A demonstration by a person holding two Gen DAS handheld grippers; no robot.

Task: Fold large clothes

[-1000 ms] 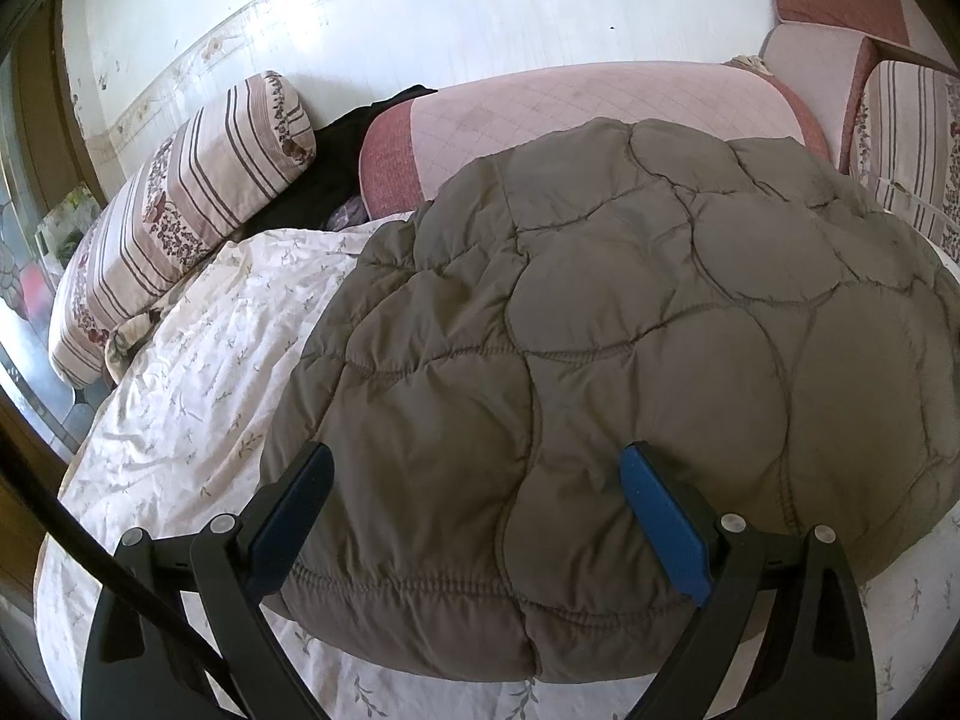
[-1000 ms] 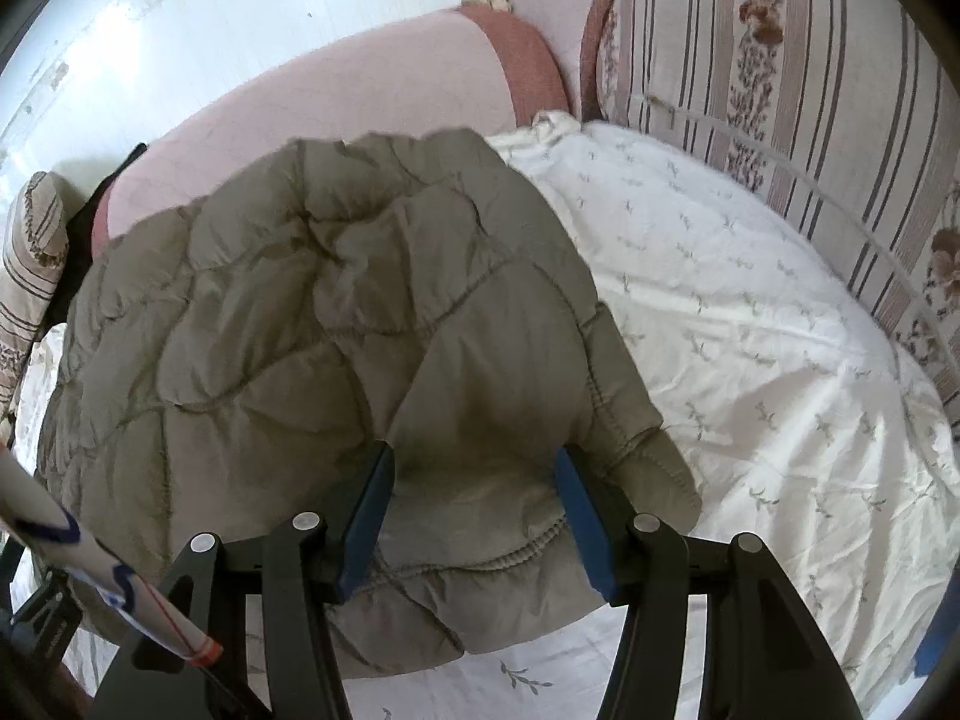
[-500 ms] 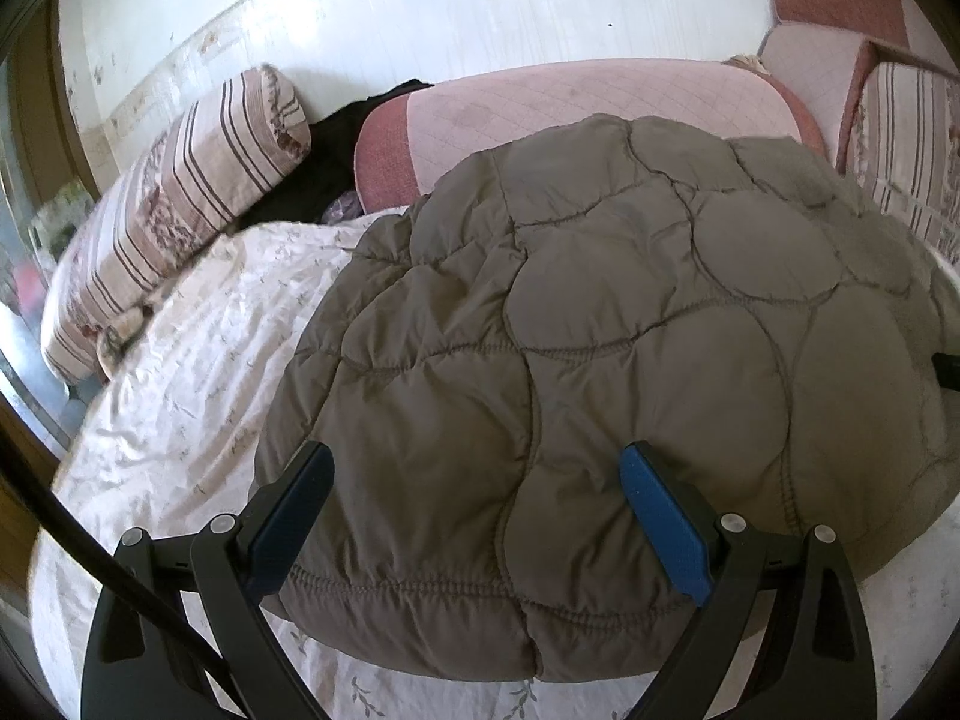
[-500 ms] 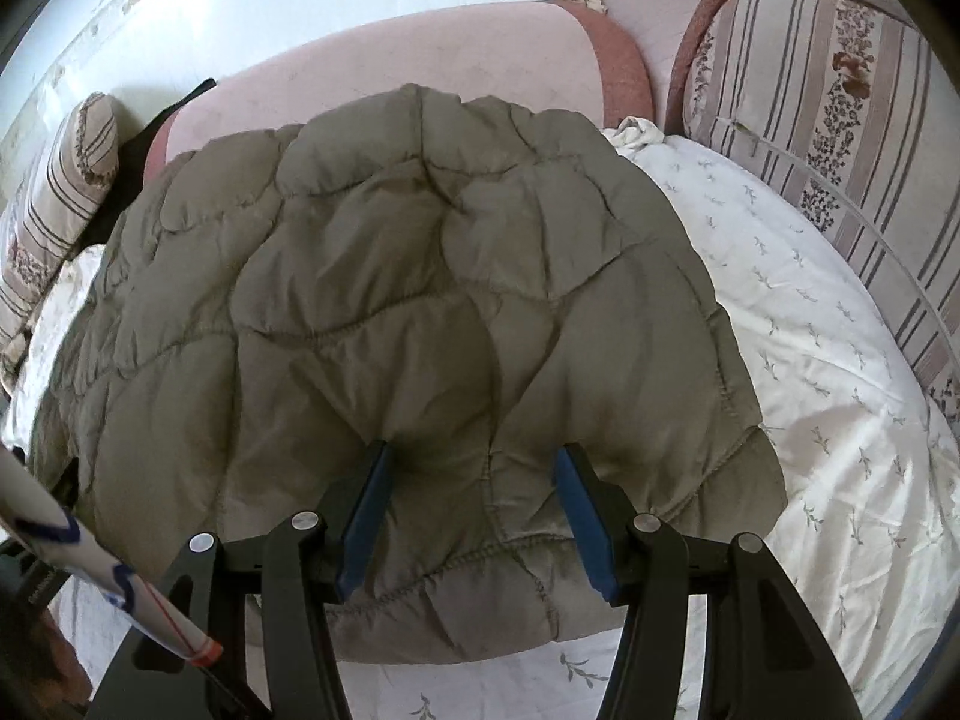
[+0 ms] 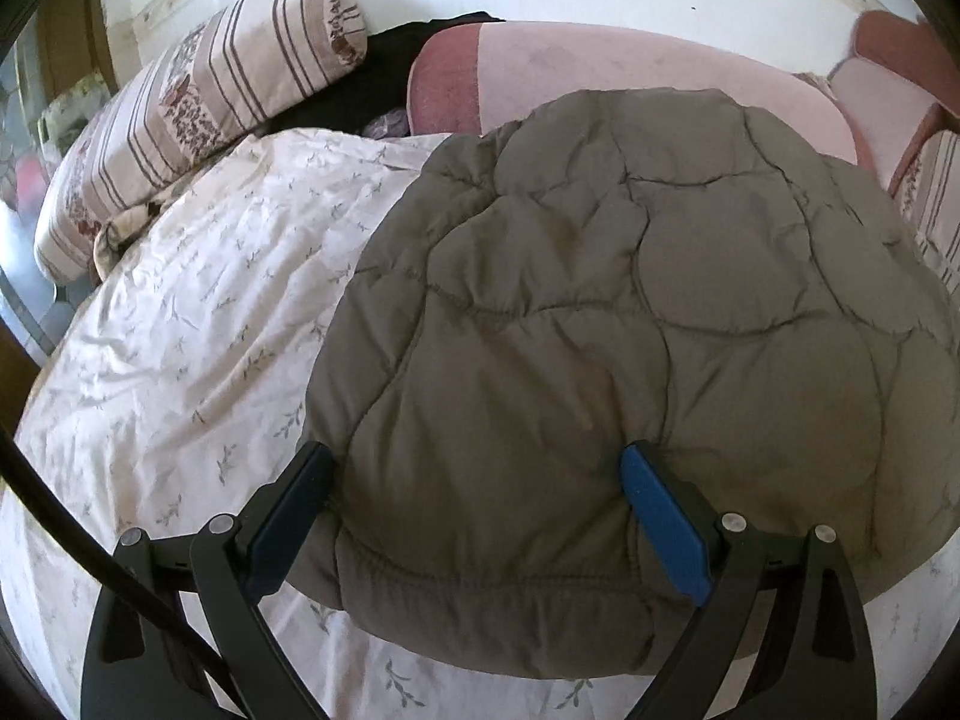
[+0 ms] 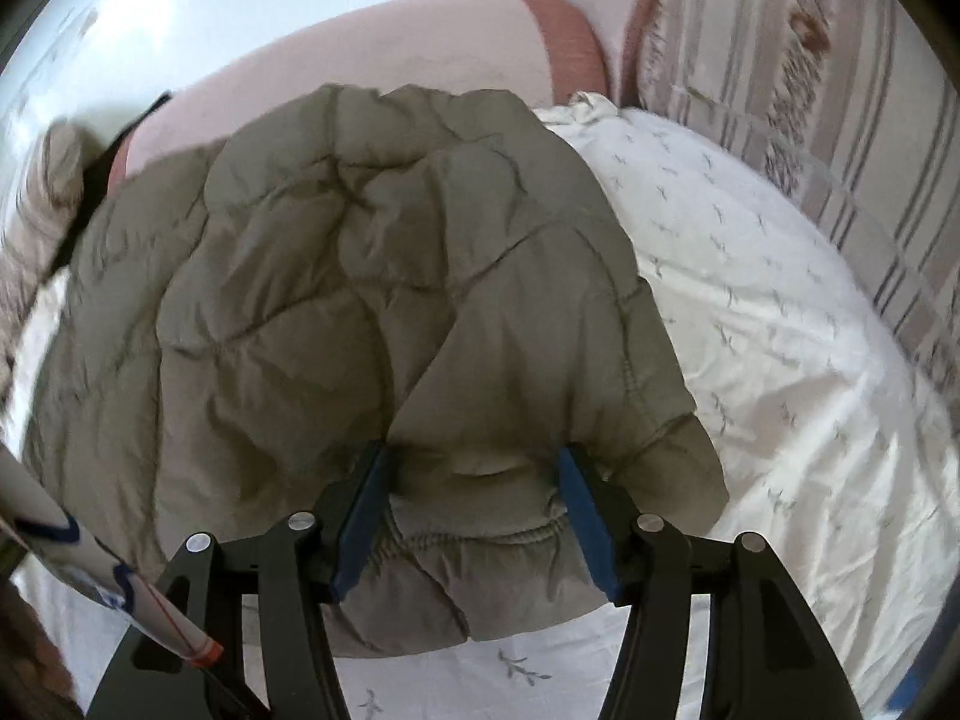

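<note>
A puffy olive-brown quilted jacket (image 5: pixel 600 330) lies spread on a white flowered bed sheet (image 5: pixel 180 330). My left gripper (image 5: pixel 474 453) stands wide open over the jacket's near hem. The hem's left corner lies between the fingers, and the blue pads do not squeeze it. In the right wrist view the jacket (image 6: pixel 360 300) is creased. My right gripper (image 6: pixel 473 450) is shut on a thick bunch of the hem at the jacket's right side, and folds run up from its pads.
A long pink cushion (image 5: pixel 600 72) runs behind the jacket. A striped bolster (image 5: pixel 198 96) and a black garment (image 5: pixel 372 78) lie at the back left. Striped cushions (image 6: pixel 810 90) line the right side. A white rod with a red tip (image 6: pixel 120 600) shows at the lower left.
The left gripper has slid along the hem, so more bare sheet shows on its left. In the right wrist view the jacket, flat half a second ago, is drawn up into creases again.
</note>
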